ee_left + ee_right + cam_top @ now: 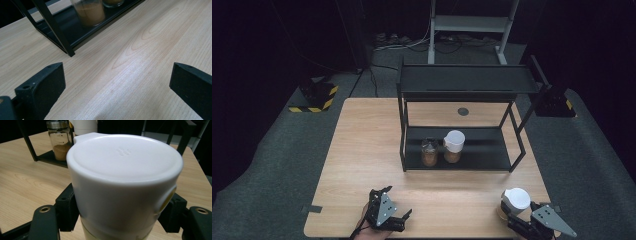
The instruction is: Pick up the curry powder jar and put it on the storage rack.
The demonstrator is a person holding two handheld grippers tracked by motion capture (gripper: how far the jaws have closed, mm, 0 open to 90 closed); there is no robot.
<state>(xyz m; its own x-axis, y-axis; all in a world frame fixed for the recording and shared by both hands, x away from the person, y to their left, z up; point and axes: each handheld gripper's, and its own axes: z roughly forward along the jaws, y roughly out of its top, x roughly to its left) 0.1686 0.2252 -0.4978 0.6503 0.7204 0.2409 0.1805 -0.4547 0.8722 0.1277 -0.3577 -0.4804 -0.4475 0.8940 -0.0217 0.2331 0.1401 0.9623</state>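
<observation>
My right claw [516, 220] grips the white-lidded glass spice jar [514, 201], my left claw [398, 216] gapes empty, so next I carry it to the black metal shelf rack's [482, 152] lower tier.

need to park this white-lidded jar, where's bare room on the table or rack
Free: the rack's lower shelf right of the two jars, the whole top shelf, and the table left of the rack and in front of it between the tongs. Crowded: the lower shelf's left half and the near right corner by the held jar.
</observation>
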